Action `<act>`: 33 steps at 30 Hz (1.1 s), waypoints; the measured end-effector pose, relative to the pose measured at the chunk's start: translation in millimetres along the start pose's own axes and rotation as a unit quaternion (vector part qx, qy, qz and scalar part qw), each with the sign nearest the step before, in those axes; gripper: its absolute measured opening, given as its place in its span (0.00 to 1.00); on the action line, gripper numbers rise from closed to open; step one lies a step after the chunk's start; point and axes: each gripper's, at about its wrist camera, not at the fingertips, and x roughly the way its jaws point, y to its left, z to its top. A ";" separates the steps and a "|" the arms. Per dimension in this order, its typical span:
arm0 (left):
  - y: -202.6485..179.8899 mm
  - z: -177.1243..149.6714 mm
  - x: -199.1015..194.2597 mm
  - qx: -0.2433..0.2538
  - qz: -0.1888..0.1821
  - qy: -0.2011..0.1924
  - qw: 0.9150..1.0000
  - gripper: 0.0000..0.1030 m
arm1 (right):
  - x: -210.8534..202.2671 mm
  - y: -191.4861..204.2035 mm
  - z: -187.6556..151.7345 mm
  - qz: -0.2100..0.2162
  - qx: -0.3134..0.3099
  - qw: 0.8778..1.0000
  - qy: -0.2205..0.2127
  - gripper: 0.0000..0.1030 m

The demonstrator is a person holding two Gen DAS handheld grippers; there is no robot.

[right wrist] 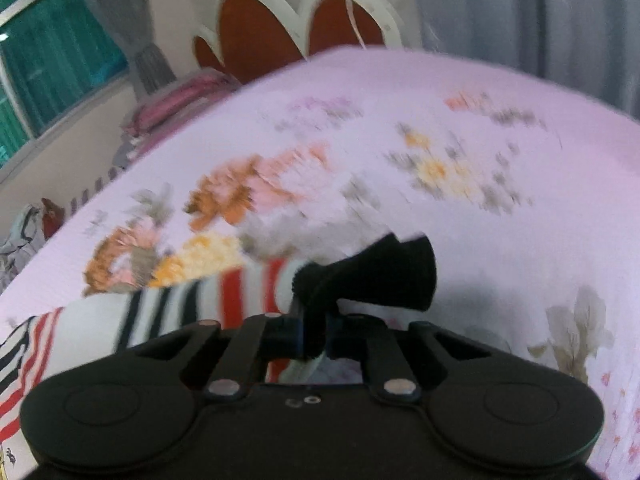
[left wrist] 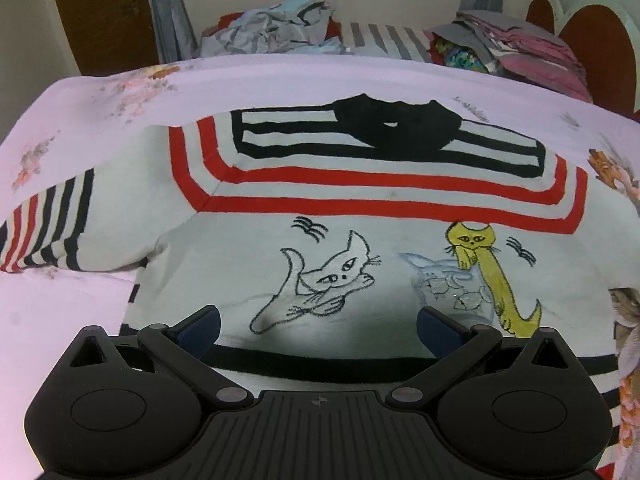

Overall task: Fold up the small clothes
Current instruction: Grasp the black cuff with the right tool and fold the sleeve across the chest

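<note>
The left tool [left wrist: 318, 322] hovers with its jaws spread wide at lower centre of its frame, above the hem of the white cat-print sweater [left wrist: 360, 248], which lies flat on the floral bedsheet [left wrist: 280, 80] at frame centre, one striped sleeve [left wrist: 44, 232] extending to the left edge. The right tool [right wrist: 314, 334], at lower centre of its blurred frame, is clamped on the sweater's black cuff [right wrist: 384, 276], with the striped sleeve running off to the lower left.

Pink floral bedsheet [left wrist: 280, 80]; scalloped red headboard [right wrist: 256, 36]; grey curtains [left wrist: 168, 8]; teal window [right wrist: 48, 52]; brown panel [left wrist: 100, 12], possibly a door.
</note>
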 end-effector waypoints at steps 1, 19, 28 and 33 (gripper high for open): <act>0.6 0.7 -0.6 0.000 -0.002 -0.002 1.000 1.00 | -5.6 8.4 2.6 0.010 -0.011 1.000 -0.010 0.08; 68.4 27.6 8.6 -0.027 -0.083 -0.041 0.995 1.00 | -53.3 277.0 -102.1 0.256 -0.209 0.942 0.055 0.08; 71.9 24.5 37.4 -0.041 -0.156 -0.015 0.987 1.00 | -47.1 310.7 -152.2 0.265 -0.235 0.927 0.125 0.35; 44.5 25.7 53.1 -0.038 -0.219 0.017 0.975 1.00 | -90.2 273.6 -145.5 0.254 -0.256 0.929 0.084 0.45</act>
